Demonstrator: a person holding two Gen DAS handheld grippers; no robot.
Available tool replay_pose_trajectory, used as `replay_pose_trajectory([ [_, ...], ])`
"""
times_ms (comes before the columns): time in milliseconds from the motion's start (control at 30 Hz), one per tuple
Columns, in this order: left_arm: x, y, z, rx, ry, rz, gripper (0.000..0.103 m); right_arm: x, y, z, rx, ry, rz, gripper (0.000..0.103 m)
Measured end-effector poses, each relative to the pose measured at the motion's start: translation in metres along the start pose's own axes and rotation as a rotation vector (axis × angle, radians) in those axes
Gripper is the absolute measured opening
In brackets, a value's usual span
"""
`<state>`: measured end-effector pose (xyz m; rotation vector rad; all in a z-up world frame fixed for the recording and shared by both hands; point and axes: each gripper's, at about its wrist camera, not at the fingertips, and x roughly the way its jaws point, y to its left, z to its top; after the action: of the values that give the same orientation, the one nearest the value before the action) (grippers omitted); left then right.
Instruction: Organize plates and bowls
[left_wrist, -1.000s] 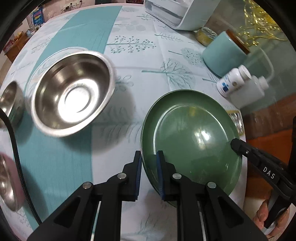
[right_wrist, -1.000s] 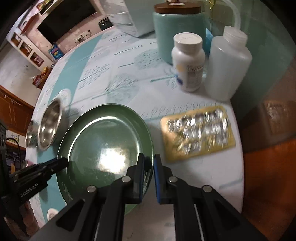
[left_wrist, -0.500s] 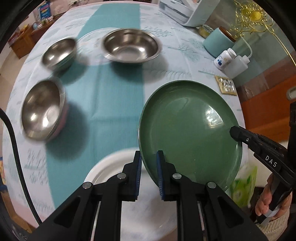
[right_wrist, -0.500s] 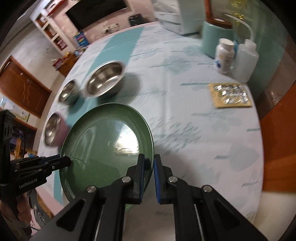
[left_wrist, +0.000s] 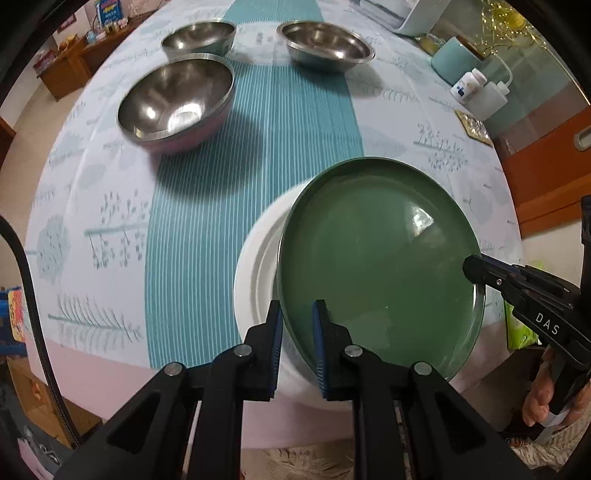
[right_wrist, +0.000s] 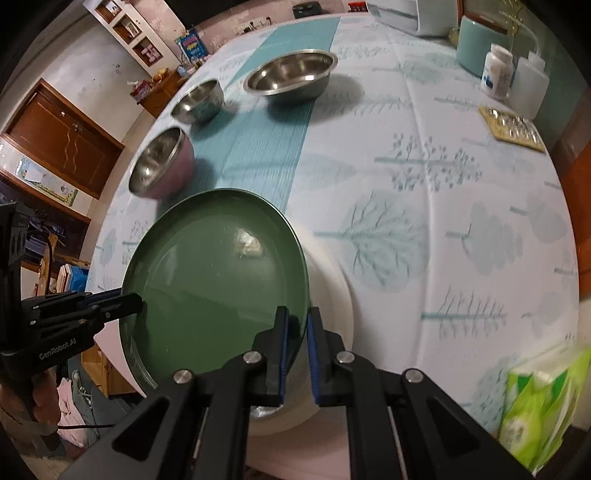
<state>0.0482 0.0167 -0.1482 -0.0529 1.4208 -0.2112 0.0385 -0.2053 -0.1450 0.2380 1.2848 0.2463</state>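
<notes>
Both grippers, left gripper (left_wrist: 297, 325) and right gripper (right_wrist: 296, 328), pinched opposite rims of the green plate (left_wrist: 376, 254) above the white plate (left_wrist: 255, 266) at the table edge (left_wrist: 110, 369)

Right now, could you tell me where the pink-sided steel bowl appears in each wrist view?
Left wrist view: pink-sided steel bowl sits upper left, left of the teal runner.
Right wrist view: the bowl sits left of centre, just above the green plate.
Shared landmark: the teal runner.

A white pill bottle (right_wrist: 496, 72), a translucent bottle (right_wrist: 529, 86), a blister pack (right_wrist: 511, 127) and a teal canister (right_wrist: 476, 42) are seen grouped on the tabletop (right_wrist: 406, 206).
</notes>
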Motion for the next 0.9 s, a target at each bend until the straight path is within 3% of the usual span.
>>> replay_pose_trajectory([
  [267, 0.021, 0.009, -0.024, 0.015, 0.039, -0.002, 0.014, 0.016, 0.006, -0.019, 0.016, 0.031, -0.036, 0.009],
  [633, 0.041, 0.008, -0.018, 0.047, 0.039, 0.018, 0.014, 0.029, 0.007, -0.017, 0.032, 0.022, -0.089, 0.009],
  [800, 0.044, 0.006, -0.016, 0.058, 0.047, 0.021, 0.014, 0.033, 0.007, -0.012, 0.011, 0.024, -0.169, 0.009],
  [900, 0.044, 0.007, -0.016, 0.054, 0.046, 0.005, 0.014, 0.033, 0.003, -0.012, 0.018, 0.033, -0.144, 0.009],
])
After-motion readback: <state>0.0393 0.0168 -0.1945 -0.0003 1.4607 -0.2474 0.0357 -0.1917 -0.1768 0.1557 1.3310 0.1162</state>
